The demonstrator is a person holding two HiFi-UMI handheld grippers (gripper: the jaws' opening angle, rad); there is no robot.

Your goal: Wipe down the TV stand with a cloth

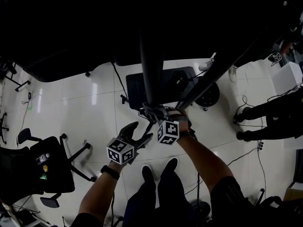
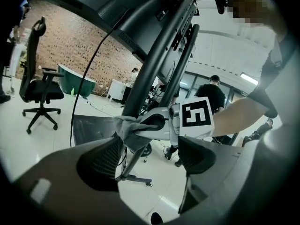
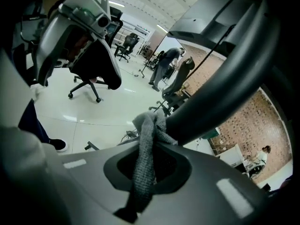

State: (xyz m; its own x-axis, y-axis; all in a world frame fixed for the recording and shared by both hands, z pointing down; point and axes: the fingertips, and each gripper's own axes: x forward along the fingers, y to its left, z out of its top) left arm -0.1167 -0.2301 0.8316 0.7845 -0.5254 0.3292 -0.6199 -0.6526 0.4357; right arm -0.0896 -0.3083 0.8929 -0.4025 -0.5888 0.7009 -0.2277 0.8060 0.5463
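Note:
The TV stand's black upright poles (image 1: 151, 56) rise from a dark base (image 1: 134, 86) on the white floor. My right gripper (image 1: 154, 112) is shut on a grey cloth (image 3: 149, 139), which is bunched and pressed against one slanted pole (image 3: 225, 93). In the left gripper view the cloth (image 2: 133, 130) wraps the pole (image 2: 154, 64) just beyond my jaws. The left gripper (image 1: 141, 131) hangs open and holds nothing, beside and slightly below the right one, its fingers (image 2: 105, 158) clear of the cloth.
A black office chair (image 1: 47, 167) stands at the lower left and another (image 2: 40, 78) is farther off. A person's dark legs (image 1: 265, 117) and cables lie at the right. My own shoes (image 1: 158, 169) stand close to the stand's base.

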